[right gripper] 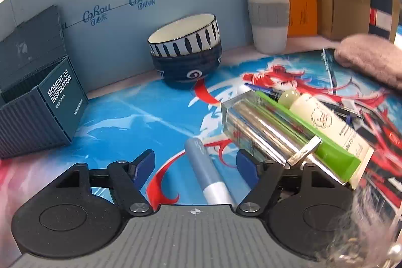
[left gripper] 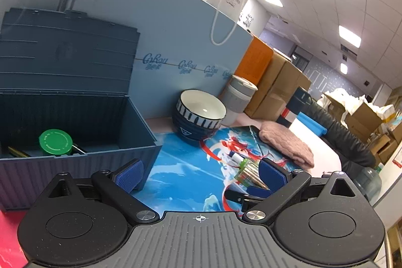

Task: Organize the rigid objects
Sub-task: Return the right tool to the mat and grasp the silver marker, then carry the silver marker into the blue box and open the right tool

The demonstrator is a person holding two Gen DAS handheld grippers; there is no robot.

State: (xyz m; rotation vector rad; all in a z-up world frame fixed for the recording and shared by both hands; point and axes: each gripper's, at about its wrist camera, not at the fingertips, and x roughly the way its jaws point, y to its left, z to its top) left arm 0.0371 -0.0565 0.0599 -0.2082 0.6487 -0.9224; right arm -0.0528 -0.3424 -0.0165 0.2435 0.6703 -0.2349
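At the far left of the bench stands your open dark blue storage box, lid tipped back against the pale blue board. A green-capped jar and what looks like a brass-coloured pen already lie inside, so I judge part of the sorting is done.

Your left gripper hangs just beside the box's near right corner with its jaws spread wide and nothing between them; it holds nothing.

Further right, toward the back, two stacked bowls sit at the far edge of the blue printed mat, and a grey-sleeved cup stands beyond them against the board. Whether these belong in the box you cannot tell from here.

Your right gripper is low over the mat with a blue-grey marker lying between its jaws. The jaws are partly apart and the pads do not touch the marker's barrel, so it is not gripped yet. That marker looks like the next item.

Just right of it lies the remaining pile: a clear-and-chrome block, a green tube, a white tube, and dark pens partly hidden behind. A pink cloth rests at the far right.

So, by my reckoning, you are early to midway: two items boxed, the marker and the whole pile left.
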